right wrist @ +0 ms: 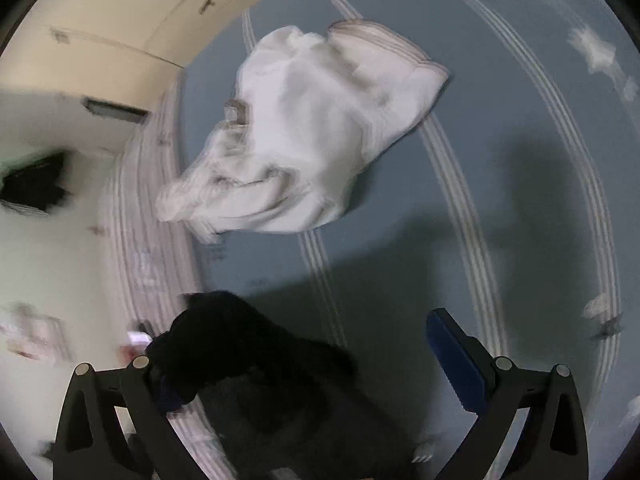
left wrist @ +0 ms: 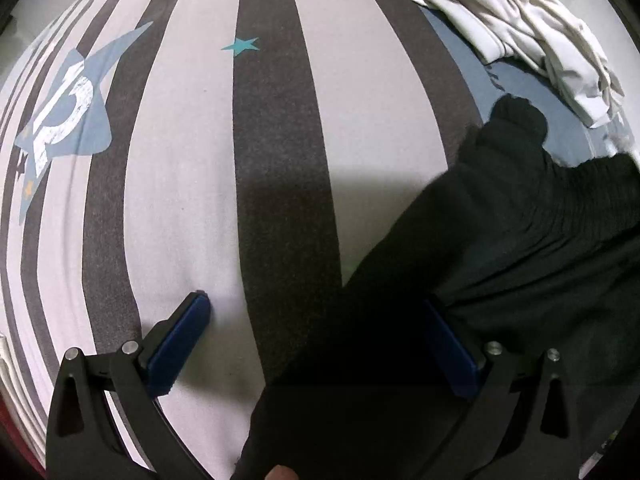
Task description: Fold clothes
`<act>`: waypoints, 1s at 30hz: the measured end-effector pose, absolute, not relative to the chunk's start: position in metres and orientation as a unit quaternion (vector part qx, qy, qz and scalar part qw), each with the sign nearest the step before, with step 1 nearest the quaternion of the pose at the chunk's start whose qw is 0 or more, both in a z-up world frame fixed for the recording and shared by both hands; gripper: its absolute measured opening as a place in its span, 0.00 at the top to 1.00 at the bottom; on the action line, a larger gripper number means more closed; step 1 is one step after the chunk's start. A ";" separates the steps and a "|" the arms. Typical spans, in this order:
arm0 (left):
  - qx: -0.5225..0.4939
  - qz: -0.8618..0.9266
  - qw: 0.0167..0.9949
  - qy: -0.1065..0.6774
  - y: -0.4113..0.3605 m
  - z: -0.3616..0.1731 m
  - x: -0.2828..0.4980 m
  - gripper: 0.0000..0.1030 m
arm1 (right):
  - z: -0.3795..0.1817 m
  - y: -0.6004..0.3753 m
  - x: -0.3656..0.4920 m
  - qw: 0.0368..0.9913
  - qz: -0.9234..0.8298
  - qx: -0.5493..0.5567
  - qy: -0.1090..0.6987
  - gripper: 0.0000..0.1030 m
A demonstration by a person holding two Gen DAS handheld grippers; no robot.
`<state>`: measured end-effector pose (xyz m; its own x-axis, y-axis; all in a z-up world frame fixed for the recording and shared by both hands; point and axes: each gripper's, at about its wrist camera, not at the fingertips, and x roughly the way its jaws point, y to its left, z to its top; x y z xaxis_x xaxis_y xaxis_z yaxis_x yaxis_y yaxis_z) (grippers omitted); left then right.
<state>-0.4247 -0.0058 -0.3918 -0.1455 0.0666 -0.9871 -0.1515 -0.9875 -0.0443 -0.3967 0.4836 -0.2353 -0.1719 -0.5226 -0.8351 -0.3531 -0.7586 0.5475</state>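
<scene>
- My left gripper (left wrist: pixel 316 344) is hanging spread wide over the striped bed (left wrist: pixel 192 200), and the black garment (left wrist: pixel 460 280) is draping across its right finger.
- My right gripper (right wrist: pixel 316 364) is gaping too; black cloth is covering its left finger, nothing pinched.
- A white garment (right wrist: pixel 304 132) is lying crumpled ahead on the blue sheet (right wrist: pixel 500 160), well apart.
- Cream cupboards (right wrist: pixel 120 20) are standing beyond.
</scene>
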 end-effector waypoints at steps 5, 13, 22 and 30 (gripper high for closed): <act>-0.645 0.760 0.073 0.032 -0.008 -0.391 -0.422 0.00 | -0.233 0.500 -0.398 0.035 -0.682 0.653 -0.328 0.00; -0.640 0.765 0.067 0.033 -0.008 -0.390 -0.422 0.01 | -0.198 0.582 -0.373 -0.054 -0.726 0.536 -0.427 0.01; -0.582 0.812 0.022 -0.009 -0.065 -0.357 -0.409 0.01 | -0.224 0.498 -0.348 -0.003 -0.784 0.561 -0.266 0.01; -0.527 0.844 0.099 -0.026 -0.068 -0.332 -0.396 0.01 | -0.330 0.398 -0.314 -0.030 -0.816 0.573 -0.065 0.01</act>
